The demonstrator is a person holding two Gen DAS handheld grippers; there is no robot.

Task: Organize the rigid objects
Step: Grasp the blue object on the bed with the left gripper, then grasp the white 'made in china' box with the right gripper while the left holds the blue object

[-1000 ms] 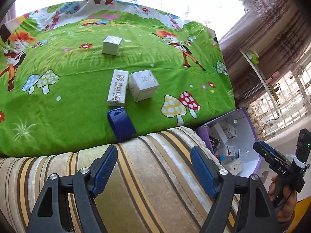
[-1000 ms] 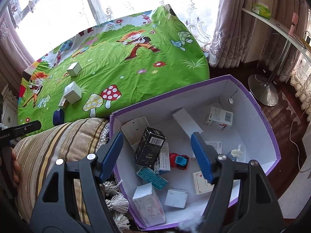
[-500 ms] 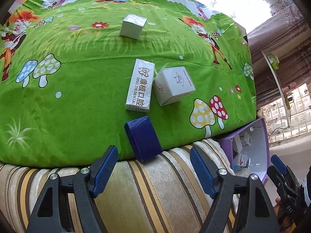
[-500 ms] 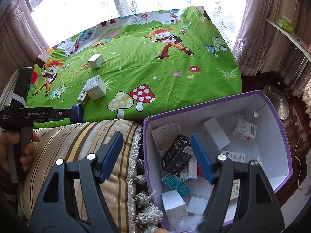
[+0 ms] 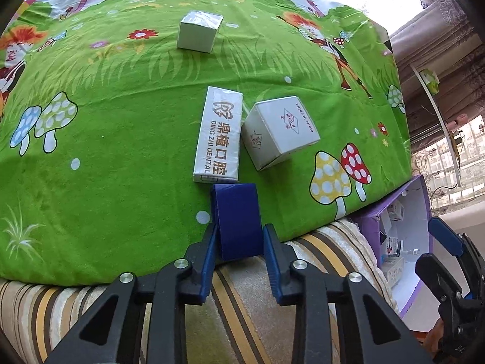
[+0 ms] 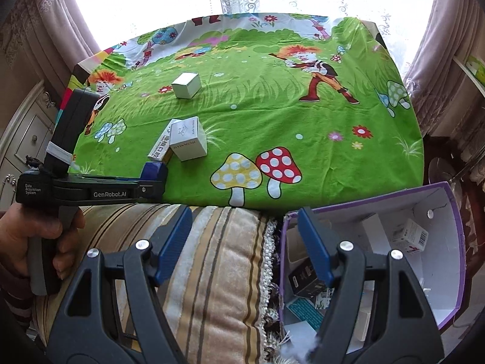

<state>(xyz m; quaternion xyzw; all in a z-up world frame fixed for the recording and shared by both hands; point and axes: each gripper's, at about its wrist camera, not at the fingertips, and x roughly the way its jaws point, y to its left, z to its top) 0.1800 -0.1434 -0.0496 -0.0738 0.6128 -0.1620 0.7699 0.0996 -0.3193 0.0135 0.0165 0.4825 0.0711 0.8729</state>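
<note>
While fingers point(image 5: 209, 251) pinch it, matte blue box point(image 5: 238, 218), plush green cloth point(image 5: 121, 139)

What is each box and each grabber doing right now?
Left gripper: closed around the dark blue box.
Right gripper: open, empty.
Long white dental box: lying flat, touching the white cube box.
Small silver-white box: standing alone.
Purple cardboard bin: open, holding boxes.
</note>
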